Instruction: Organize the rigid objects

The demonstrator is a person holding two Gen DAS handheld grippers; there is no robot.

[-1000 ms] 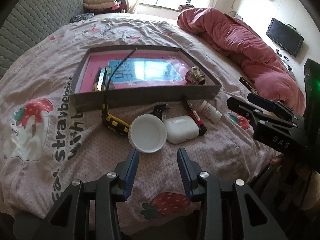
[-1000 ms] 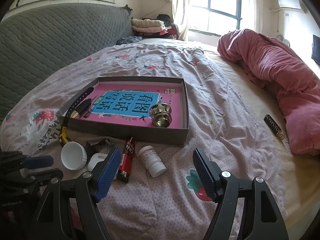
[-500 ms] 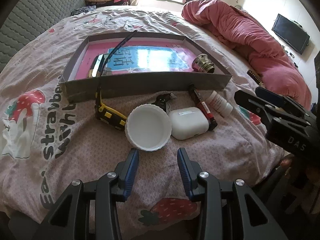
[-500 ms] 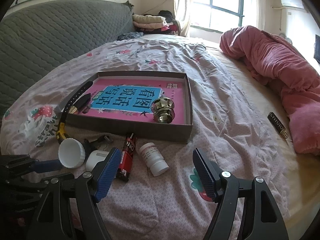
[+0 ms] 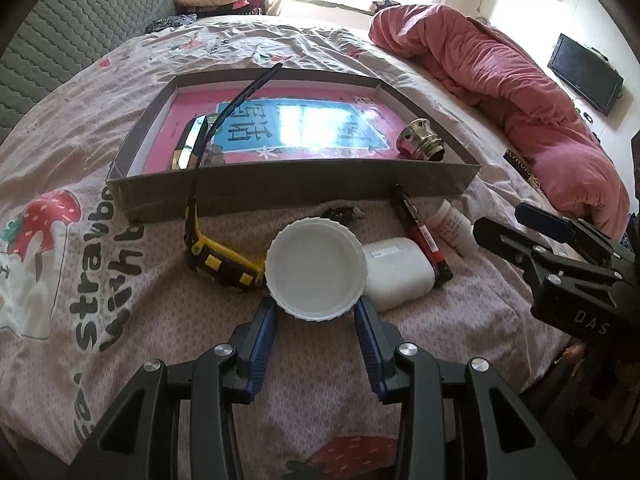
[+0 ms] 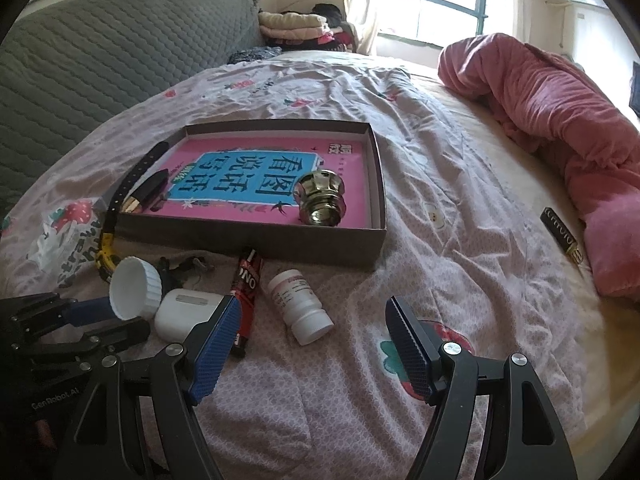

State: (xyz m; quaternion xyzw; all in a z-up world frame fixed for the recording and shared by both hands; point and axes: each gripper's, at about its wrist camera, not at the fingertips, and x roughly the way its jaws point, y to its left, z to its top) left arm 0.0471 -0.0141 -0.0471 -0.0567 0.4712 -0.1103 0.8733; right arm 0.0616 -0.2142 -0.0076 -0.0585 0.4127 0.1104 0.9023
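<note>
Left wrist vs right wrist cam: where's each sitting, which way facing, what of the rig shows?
Left wrist: low over the bed's near edge, facing the white lid and box; own open left gripper below, right gripper at right.
Right wrist: further right, facing the pill bottle; own open gripper below, left one at lower left.
Shared: lid, box, earbud case, red pen, bottle.

bed (image 6: 440, 184) | on it: tray (image 6: 256, 240); cap (image 5: 316, 268); earbud case (image 5: 400, 276); bottle (image 6: 300, 308); marker (image 6: 246, 284); quilt (image 6: 560, 132)

Sunlit window (image 6: 448, 4) behind a bed (image 6: 440, 160), grey quilted headboard (image 6: 100, 64) at left
</note>
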